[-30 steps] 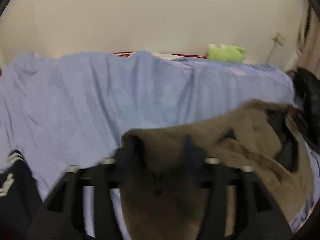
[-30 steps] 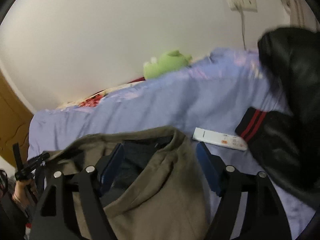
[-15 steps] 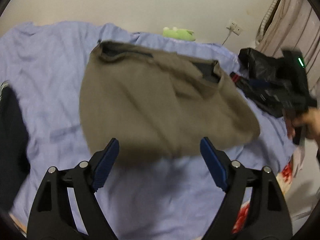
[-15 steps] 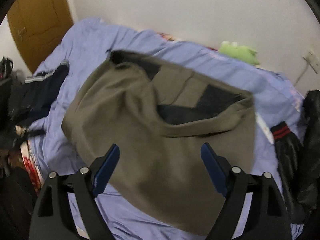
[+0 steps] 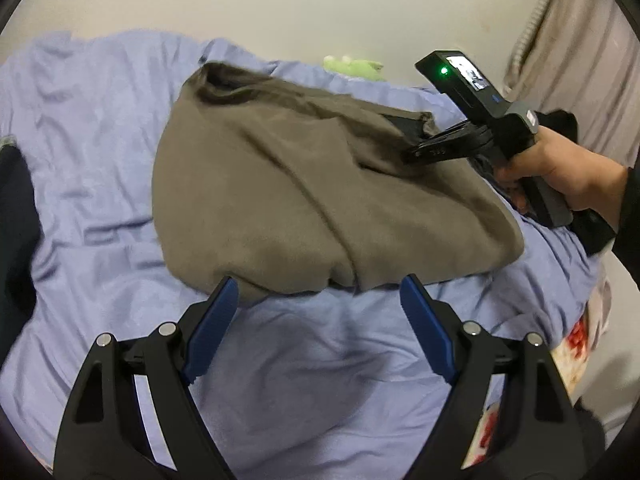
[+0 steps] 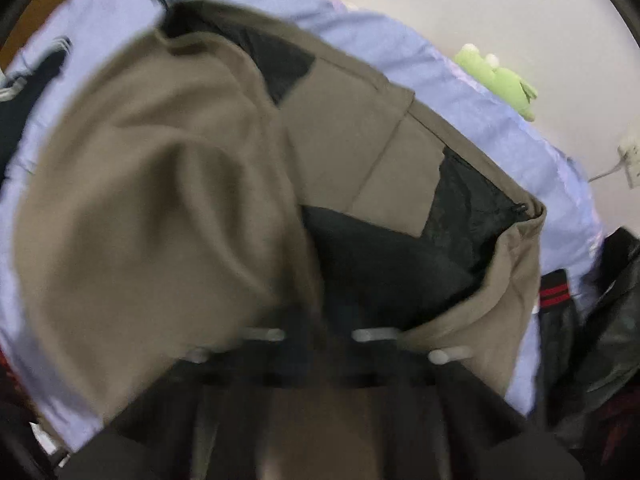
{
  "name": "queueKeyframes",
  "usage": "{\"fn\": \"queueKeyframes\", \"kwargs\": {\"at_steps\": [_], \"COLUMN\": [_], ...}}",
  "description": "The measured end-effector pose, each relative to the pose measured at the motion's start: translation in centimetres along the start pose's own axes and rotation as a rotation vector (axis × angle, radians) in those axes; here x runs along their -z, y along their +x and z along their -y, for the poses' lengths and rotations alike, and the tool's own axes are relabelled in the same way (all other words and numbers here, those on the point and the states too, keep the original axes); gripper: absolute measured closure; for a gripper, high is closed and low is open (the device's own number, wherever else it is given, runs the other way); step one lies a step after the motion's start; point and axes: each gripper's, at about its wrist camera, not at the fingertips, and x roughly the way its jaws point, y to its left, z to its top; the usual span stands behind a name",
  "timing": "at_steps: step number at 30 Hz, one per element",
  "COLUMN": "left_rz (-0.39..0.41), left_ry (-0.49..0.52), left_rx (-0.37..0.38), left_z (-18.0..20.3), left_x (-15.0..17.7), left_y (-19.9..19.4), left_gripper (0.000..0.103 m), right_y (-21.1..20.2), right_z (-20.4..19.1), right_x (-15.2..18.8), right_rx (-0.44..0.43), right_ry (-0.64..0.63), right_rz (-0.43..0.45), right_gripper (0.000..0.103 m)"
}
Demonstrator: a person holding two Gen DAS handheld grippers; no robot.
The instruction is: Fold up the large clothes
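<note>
Your left gripper gapes empty; your right gripper looks pinched on the soft, floppy olive jacket; take its six-o'clock hem.

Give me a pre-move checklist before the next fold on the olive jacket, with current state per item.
1. Left gripper free and open: ok, its blue pads are wide apart with nothing between them, just short of the near hem.
2. Right gripper has hold of the olive jacket: cannot tell, its tips are at the jacket's right edge, but the right wrist view is blurred and fabric covers the fingers.
3. Jacket lying flat: not ok, it is bunched, with the dark lining exposed.
4. Bare blue sheet in front for the fold: ok.
5. Black clothes apart from the jacket: cannot tell, they sit close at its right side.
</note>
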Motion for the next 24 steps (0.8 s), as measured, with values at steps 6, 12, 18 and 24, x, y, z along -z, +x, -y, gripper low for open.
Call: {"fn": "queueKeyframes", "kwargs": {"at_steps": [6, 12, 18, 24], "left_rz": [-0.072, -0.082, -0.087, -0.035], "left_ry": [-0.125, -0.087, -0.12, -0.086], "left_rx": [0.074, 0.117, 0.086, 0.027], "left_z": [-1.6, -0.5, -1.4, -1.7], "left_x": [0.4, 0.4, 0.2, -0.9], "left_y": [1.1, 1.4, 1.6, 1.8], "left_gripper": [0.022, 0.022, 0.022, 0.022], "right_y": [-3.7, 0.2, 9.0, 7.5], "right_z": [3.7, 4.3, 1.5, 2.2], "right_x": [-6.6, -12.2, -11.4, -9.4], "right_rx": [0.15, 0.27, 0.235, 0.218], "right_ry": [0.055, 0.093, 0.14, 0.149], "right_rz": [0.107, 0.085, -0.032, 0.065], "right_gripper": [0.1, 0.1, 0.098, 0.089]}}
